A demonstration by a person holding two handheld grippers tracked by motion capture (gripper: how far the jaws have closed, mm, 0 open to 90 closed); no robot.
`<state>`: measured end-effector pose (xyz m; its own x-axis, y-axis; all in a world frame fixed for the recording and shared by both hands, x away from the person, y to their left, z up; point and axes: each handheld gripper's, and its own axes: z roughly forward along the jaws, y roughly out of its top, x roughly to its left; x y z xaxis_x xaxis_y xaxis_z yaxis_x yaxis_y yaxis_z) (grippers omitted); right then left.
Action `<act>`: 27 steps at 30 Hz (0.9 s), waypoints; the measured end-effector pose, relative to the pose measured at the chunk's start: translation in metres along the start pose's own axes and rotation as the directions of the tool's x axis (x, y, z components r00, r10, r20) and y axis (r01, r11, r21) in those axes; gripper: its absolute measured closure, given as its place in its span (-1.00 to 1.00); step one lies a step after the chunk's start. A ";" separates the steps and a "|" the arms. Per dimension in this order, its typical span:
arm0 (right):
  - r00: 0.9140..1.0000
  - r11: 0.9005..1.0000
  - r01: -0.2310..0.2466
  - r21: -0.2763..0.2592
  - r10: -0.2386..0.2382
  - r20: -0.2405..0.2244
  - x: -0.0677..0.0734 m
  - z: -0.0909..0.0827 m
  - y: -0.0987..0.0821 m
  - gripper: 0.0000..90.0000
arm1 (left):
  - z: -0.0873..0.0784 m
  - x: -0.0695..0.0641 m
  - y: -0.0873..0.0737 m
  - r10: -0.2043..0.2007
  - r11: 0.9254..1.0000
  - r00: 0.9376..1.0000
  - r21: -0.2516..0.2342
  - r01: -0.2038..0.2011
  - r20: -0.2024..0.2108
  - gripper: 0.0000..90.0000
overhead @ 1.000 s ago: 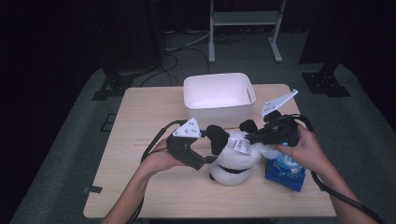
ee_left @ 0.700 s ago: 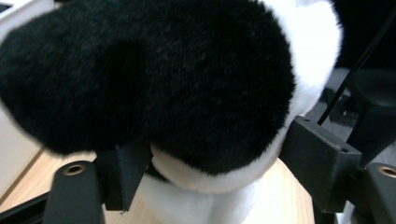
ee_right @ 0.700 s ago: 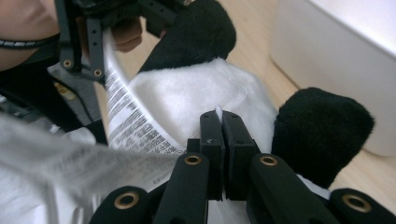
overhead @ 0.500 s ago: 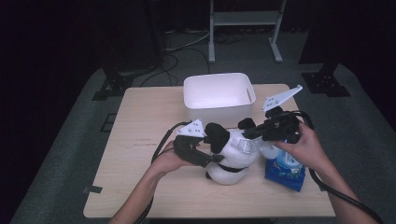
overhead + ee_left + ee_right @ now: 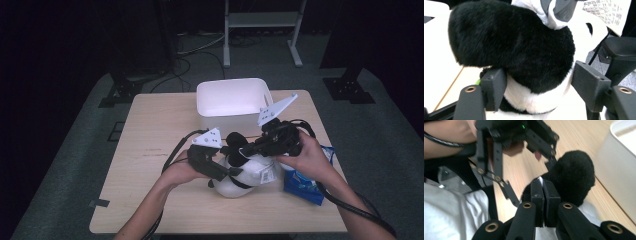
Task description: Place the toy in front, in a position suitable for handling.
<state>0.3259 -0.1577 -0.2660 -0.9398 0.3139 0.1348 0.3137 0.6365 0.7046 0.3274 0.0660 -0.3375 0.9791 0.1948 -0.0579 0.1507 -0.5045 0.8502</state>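
A black and white plush toy lies near the table's front, between both hands. My left gripper comes in from the left. In the left gripper view its pads sit against both sides of a black furry lobe and the white fur under it. Those jaws closed in and have just eased open a little, with the plush still between them. My right gripper reaches in from the right. It is shut on a pinch of white fabric beside a black ear. A paper tag hangs from the toy.
A white bin stands just behind the toy at the table's middle back. A blue packet lies under the right forearm at the front right. Black cables trail from both grippers. Bare wood extends to the left.
The left gripper moved in from the left and closed its jaws around the plush. The right gripper shifted left and slightly up with its pinch, tugging the toy a little leftward.
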 end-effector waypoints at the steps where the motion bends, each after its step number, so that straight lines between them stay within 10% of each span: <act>1: 1.000 1.000 -0.004 0.007 0.004 0.009 -0.001 0.000 -0.003 0.95 | 0.001 0.000 -0.001 -0.004 1.000 1.000 -0.001 0.004 -0.003 -0.39; 13: 0.988 0.993 -0.115 0.009 0.113 0.107 -0.024 -0.022 -0.050 0.95 | 0.020 0.010 -0.026 -0.035 0.994 0.998 0.098 0.039 -0.042 -0.64; 27: 0.972 0.975 -0.221 -0.016 0.221 0.075 -0.046 -0.013 -0.088 0.95 | 0.024 0.029 -0.063 -0.116 0.983 0.992 0.136 0.122 -0.057 -0.82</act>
<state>0.3395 -0.2375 -0.3249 -0.8341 0.4992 0.2346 0.5113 0.5402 0.6684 0.3499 0.0835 -0.4053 0.9458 0.2995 -0.1257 0.2865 -0.5865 0.7576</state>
